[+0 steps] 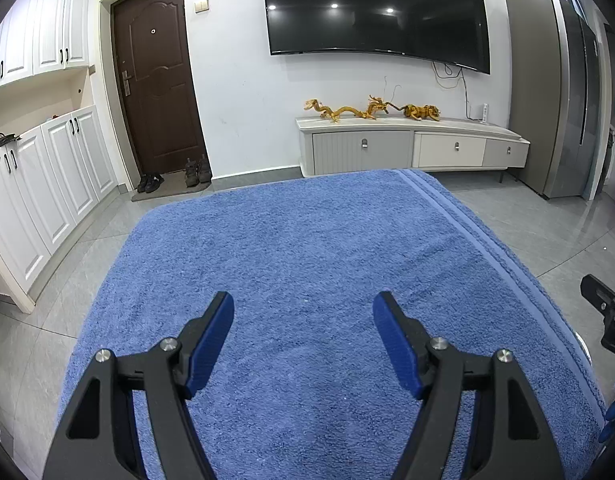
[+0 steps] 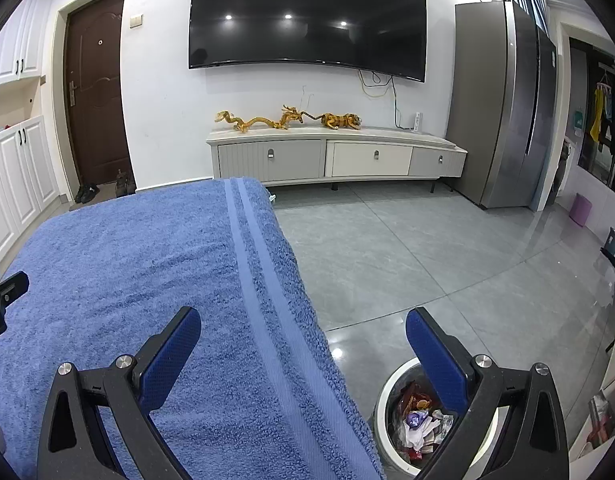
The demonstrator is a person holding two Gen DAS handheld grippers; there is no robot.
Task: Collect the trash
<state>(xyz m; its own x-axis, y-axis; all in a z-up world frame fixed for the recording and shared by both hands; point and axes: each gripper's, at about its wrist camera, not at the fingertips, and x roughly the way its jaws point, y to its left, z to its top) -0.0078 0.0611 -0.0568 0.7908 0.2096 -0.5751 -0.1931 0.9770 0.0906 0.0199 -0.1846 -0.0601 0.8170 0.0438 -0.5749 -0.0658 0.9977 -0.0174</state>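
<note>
Left gripper (image 1: 303, 306) above the blue towel (image 1: 307, 248), fingers spread wide, nothing between the blue pads (image 1: 211, 344). Right gripper (image 2: 303, 322) likewise splayed and empty, straddling the towel's striped right edge, one finger over the cloth, the other over the grey tile floor (image 2: 427, 256). Trash — crumpled wrappers and paper scraps (image 2: 421, 420) — lies inside the round white-rimmed bin (image 2: 387, 388) on the floor just beside the towel's edge, under the right gripper's outer finger; wall TV (image 2: 307, 20) and low cabinet (image 2: 335, 156) well beyond.
</note>
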